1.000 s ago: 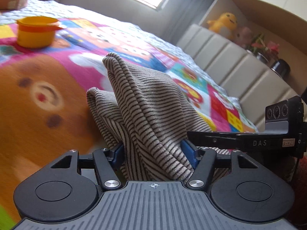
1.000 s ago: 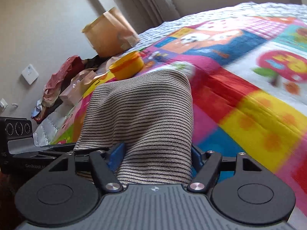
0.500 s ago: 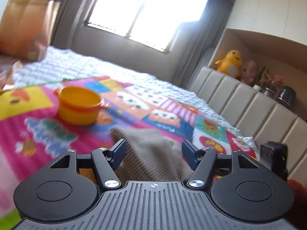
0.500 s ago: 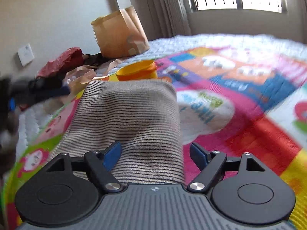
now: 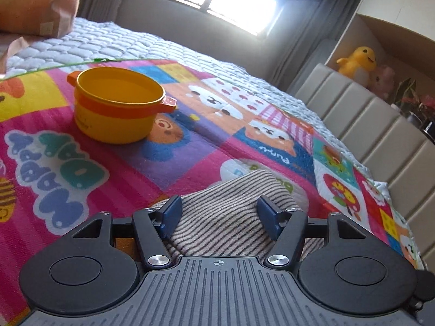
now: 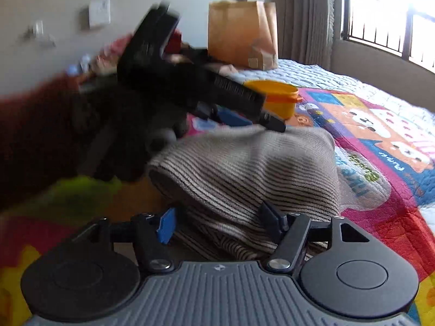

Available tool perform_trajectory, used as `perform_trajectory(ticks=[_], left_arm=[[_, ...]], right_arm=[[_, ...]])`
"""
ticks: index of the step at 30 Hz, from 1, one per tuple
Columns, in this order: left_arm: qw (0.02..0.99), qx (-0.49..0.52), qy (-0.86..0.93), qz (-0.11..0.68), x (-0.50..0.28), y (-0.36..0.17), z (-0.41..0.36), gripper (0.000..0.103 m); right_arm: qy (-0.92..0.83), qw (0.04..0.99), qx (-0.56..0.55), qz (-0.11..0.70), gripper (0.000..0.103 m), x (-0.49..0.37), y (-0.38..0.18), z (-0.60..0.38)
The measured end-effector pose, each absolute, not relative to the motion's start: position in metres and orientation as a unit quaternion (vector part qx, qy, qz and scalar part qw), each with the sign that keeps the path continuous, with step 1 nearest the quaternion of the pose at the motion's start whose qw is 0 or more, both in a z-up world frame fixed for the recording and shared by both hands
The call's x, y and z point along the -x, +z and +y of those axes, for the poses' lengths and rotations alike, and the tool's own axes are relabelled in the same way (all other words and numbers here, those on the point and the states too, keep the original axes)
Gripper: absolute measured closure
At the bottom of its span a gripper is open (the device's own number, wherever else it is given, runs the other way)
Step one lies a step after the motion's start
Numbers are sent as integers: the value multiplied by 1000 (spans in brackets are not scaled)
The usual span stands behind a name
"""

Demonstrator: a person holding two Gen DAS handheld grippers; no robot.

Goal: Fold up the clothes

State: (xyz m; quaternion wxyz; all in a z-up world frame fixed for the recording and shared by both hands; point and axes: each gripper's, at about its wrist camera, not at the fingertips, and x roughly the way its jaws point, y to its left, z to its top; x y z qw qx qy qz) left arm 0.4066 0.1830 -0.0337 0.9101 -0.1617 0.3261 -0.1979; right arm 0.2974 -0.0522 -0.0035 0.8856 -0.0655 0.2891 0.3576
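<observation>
1. The striped cloth (image 5: 231, 217) lies bunched on a colourful mat (image 5: 190, 149) on the bed, nearer the cameras than the yellow pot (image 5: 117, 108) that stands on the same mat.
2. The left hand-held gripper (image 5: 218, 213) stands with its jaws apart; the cloth lies between the blue pads (image 5: 171, 213), but neither pad presses on it, so it is open and grips nothing.
3. The right hand-held gripper (image 6: 217, 222) has its jaws closing. The cloth (image 6: 252, 168) lies between them in a folded heap; the right pad touches the fabric, the left pad (image 6: 165, 224) stands clear of it, so nothing is clamped.
4. In the right wrist view the left hand-held gripper (image 6: 233, 116) shows as a dark, blurred shape above the cloth's far edge, just in front of the pot (image 6: 277, 97); a red sleeve (image 6: 35, 130) is behind it.
5. Beyond the pot a brown paper bag (image 6: 242, 32) stands on the white quilt (image 5: 122, 46), with the window (image 5: 239, 2) behind.
6. To the pot's right a padded headboard (image 5: 367, 130) runs along the bed; a yellow plush toy (image 5: 359, 62) sits above it.
</observation>
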Motion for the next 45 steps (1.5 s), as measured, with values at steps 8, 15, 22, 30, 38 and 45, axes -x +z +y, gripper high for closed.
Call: perform_trajectory(ticks=[8,15,22,30,38,45], left_arm=[[910,173,-202,317,-406,-37,186,35],[914,176,-189,314,-406,-39,187,35],[918,172,-169,315,-408,-38,185,33],[961,99,-56,254,-312,0,153,0],[943,122,53,306,-210,-25,77,0],[933,3,178,314,-220,-61,11,0]], right_arm=[[257,891,-166,337,12,-340,-14,-147],[300,862,-204,353,49,-346,-25,-128],[278,881,-115,365,44,-349,-29,-114],[236,910,-97,325,0,-298,-42,-148],[186,927,2,327,0,-269,-34,-176],[154,933,53,321,0,-285,-49,-188]])
